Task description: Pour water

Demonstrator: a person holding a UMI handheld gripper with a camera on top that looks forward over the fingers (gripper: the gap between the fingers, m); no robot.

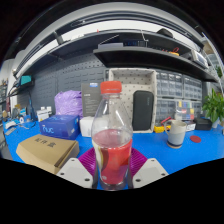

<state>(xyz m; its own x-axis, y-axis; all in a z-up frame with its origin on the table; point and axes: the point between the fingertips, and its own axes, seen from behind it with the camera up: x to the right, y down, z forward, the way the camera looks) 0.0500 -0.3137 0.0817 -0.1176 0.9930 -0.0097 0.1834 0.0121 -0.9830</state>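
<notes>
**Bottle in Grasp — Transport Stage Ahead of Pour**

Bottle [112,135]: clear plastic, upright, red cap [111,88] in place, lower half filled with red-tinted liquid. Positioned directly between the fingers, well forward of everything else in view.

Gripper [112,170]: jaws clenched on the bottle's lower body, the magenta pads [90,160] pressed against either side. No gap visible at either pad. Base of the bottle hidden behind the fingers; contact with the table not determinable, though apparently lifted.

Table [150,148]: blue surface. Ahead and to the right of the bottle, a small cup [177,133], the likely receiving vessel. Nearer on the left, a cardboard box [46,151]; behind it, a blue box [59,126] and a purple bag [68,102]. Beyond the bottle, a dark speaker-like unit [143,110] and a pegboard wall. At far right, a green plant [214,105].

Step in hand, by judgement: bottle secured, pour not yet begun.

Next move, by judgement: carry toward the cup, mouth brought above its rim, then a slow tilt. Cap apparently still fitted; removal required first, otherwise no flow. Firm clamping needed during the tilt to prevent slipping of the smooth plastic wall.
</notes>
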